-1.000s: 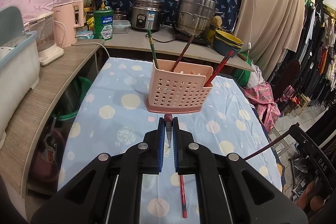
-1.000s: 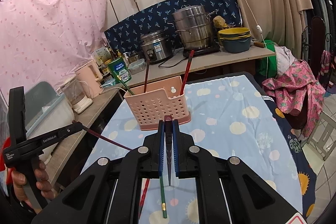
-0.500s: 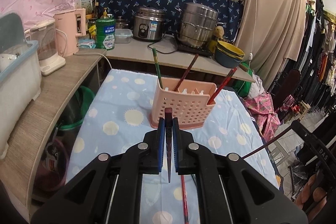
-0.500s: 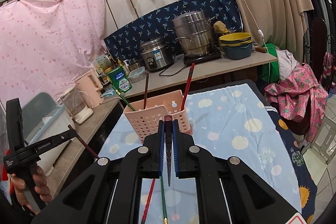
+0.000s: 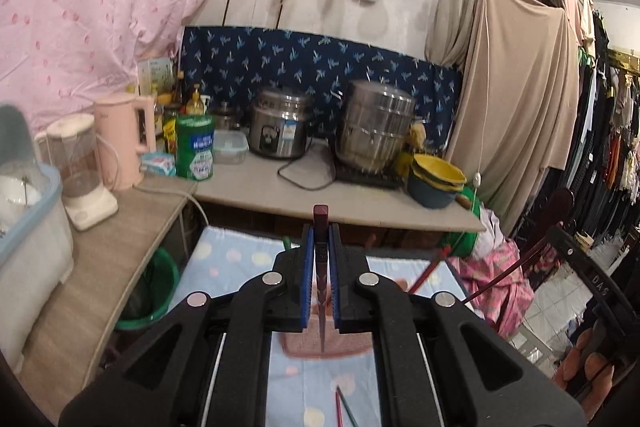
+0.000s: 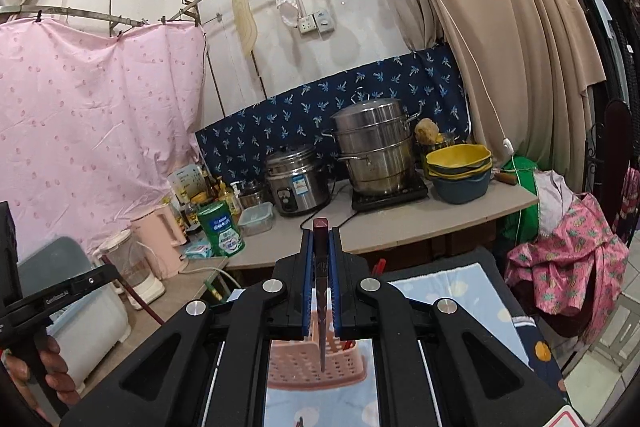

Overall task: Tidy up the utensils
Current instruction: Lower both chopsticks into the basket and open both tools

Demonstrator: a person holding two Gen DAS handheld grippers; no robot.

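- Now raised: left tongs (image 5: pixel 321 263), closed narrow on a dark red chopstick (image 5: pixel 321 247) held upright, butt end above the pads, tip pointing down.
- Likewise raised: right tongs (image 6: pixel 321 263), closed narrow on a second dark red chopstick (image 6: pixel 321 251), same upright pose.
- Pink basket (image 6: pixel 316 363): below and just ahead of both tongs; in the left view only its lower part shows beneath the chopstick tip. A second earlier it stood well ahead of the tongs, in full view with three sticks leaning in it.
- Change: both tongs have lifted and tilted up, so the rear wall and cookware now fill the views. Judged meaning: both sticks are carried above the basket, ready to lower in.
- Loose chopsticks (image 5: pixel 342 407), one red and one green: on the blue spotted cloth (image 5: pixel 240 255) of the bench, below and behind the left tongs, not yet collected.
- Other items: rice cooker (image 6: pixel 298 179) and steamer pot (image 6: pixel 374 155), far ahead.
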